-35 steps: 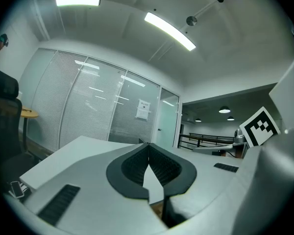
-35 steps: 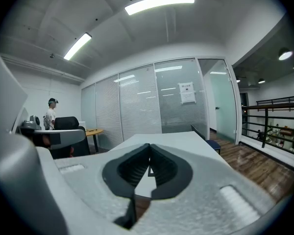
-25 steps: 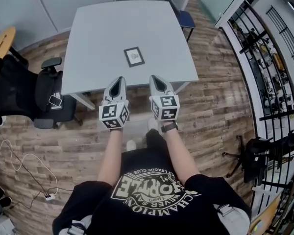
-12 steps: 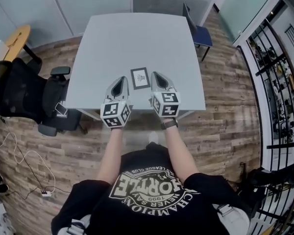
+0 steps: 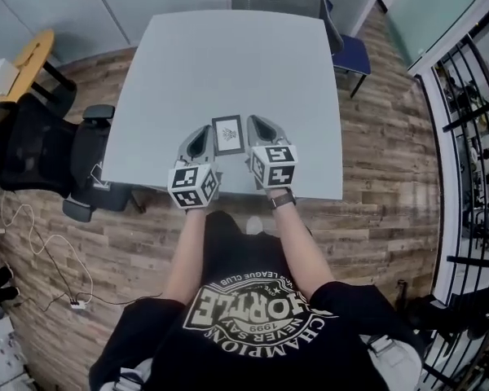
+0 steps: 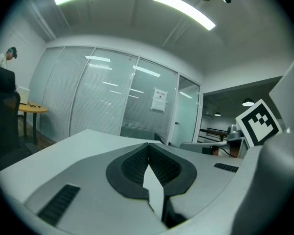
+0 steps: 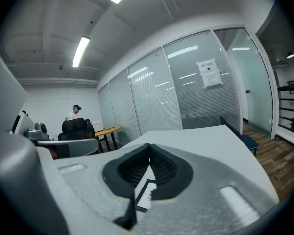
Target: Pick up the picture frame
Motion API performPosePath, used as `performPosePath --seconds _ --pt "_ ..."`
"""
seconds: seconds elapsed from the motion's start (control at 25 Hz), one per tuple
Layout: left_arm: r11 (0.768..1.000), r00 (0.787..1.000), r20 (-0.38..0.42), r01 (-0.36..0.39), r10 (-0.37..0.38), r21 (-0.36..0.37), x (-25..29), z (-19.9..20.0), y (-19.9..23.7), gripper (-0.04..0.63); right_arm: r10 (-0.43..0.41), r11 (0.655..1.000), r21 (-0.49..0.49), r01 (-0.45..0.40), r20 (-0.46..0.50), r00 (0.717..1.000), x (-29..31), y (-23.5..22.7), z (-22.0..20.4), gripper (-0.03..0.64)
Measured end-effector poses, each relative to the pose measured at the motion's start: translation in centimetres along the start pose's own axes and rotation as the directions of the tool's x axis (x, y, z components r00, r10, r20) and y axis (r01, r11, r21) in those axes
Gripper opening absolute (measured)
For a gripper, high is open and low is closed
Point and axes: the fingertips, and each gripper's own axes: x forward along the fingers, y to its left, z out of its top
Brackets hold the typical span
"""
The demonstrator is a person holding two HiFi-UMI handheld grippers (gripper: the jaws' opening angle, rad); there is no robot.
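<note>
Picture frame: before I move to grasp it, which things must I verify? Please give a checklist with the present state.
1. Picture frame lies flat on the table, nothing on top: ok.
2. Frame sits between both grippers in the head view: ok.
3. Left gripper jaws apart for a grasp: not ok, tips together, nothing held.
4. Right gripper jaws apart: not ok, tips together, nothing held; the frame shows beyond them.
5. Height of the grippers above the table: cannot tell.
</note>
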Motion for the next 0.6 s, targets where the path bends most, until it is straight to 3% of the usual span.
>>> performPosePath --seconds 0.32,0.6 --pt "0.994 0.99 -0.139 0.019 -0.033 -0.107 5.5 -5.7 4.1 0.006 0.035 0.999 0.02 -0.032 -0.15 0.988 7.2 -1.7 -5.0 -0.002" --pt "0.995 0.959 -0.282 -0.012 -0.018 -0.104 9.9 -11.1 7.4 0.006 -0.002 0.999 0.035 0.012 -0.263 0.965 11.4 -4.8 -10.3 -0.002"
